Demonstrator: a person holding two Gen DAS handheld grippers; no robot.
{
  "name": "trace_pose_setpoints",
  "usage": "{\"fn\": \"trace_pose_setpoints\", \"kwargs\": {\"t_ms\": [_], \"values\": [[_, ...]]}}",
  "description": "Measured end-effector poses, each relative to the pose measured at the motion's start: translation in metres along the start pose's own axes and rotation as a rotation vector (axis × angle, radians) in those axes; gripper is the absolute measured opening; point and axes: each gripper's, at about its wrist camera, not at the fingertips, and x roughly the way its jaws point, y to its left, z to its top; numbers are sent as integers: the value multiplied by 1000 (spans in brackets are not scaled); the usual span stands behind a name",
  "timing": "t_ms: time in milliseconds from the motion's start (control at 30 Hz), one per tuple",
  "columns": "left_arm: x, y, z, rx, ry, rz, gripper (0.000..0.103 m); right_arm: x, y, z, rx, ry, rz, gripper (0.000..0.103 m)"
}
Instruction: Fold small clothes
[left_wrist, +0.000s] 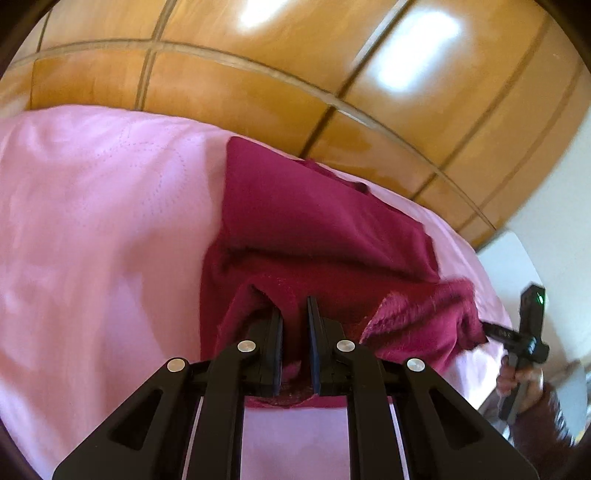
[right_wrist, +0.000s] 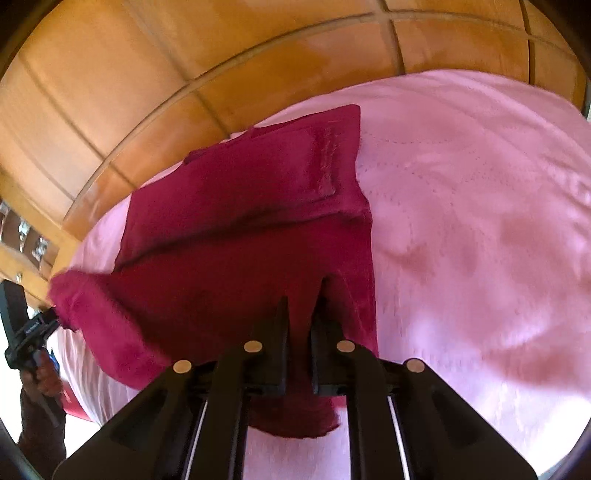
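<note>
A dark magenta fleece garment (left_wrist: 314, 221) lies on a pink bedspread (left_wrist: 92, 221), its near edge lifted off the bed. My left gripper (left_wrist: 295, 306) is shut on one corner of that edge, fabric pinched between its pads. In the right wrist view the same garment (right_wrist: 240, 221) hangs from my right gripper (right_wrist: 301, 306), shut on the other near corner. The right gripper (left_wrist: 491, 330) also shows in the left wrist view, gripping a fuzzy corner, with a hand (left_wrist: 517, 376) on its handle. The left gripper (right_wrist: 48, 321) shows at the left edge of the right wrist view.
A glossy wooden panelled wardrobe (left_wrist: 295, 74) rises just behind the bed. The pink bedspread (right_wrist: 480, 221) spreads wide to the side of the garment. A white surface (left_wrist: 517, 258) stands past the bed's right edge.
</note>
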Motion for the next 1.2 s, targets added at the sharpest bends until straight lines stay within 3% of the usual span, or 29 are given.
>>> {"fn": "trace_pose_setpoints", "kwargs": {"t_ms": [33,100,167,233,300,500,567,600,633,800,900,1200], "values": [[6,2,6,-10,1,5,11,0,-3,4,14,-5,13,17],[18,10,17,-63,11,21,15,-8,-10,8,59,-30,68,68],[16,23,23,-144,-12,-18,29,-23,-16,13,98,-92,103,80],[5,35,23,-187,-76,-4,56,-34,-26,15,107,-110,120,83],[-6,47,13,-194,-98,9,56,-45,-33,2,113,-121,114,85],[-10,62,-41,-117,0,15,56,-44,-39,-50,46,-55,5,82],[-1,60,-52,-95,31,30,56,-36,-38,-54,38,-45,-20,65],[3,57,-53,-84,34,37,54,-31,-37,-54,38,-47,-26,61],[6,52,-53,-66,28,36,45,-24,-35,-50,34,-62,-41,57],[20,44,-44,-62,40,51,19,-7,-25,-41,13,-47,-38,20],[12,48,-47,-64,39,47,12,-17,-19,-46,-24,-39,-51,16],[-36,40,-80,12,62,45,10,-67,-6,-94,-124,18,-33,15]]}}
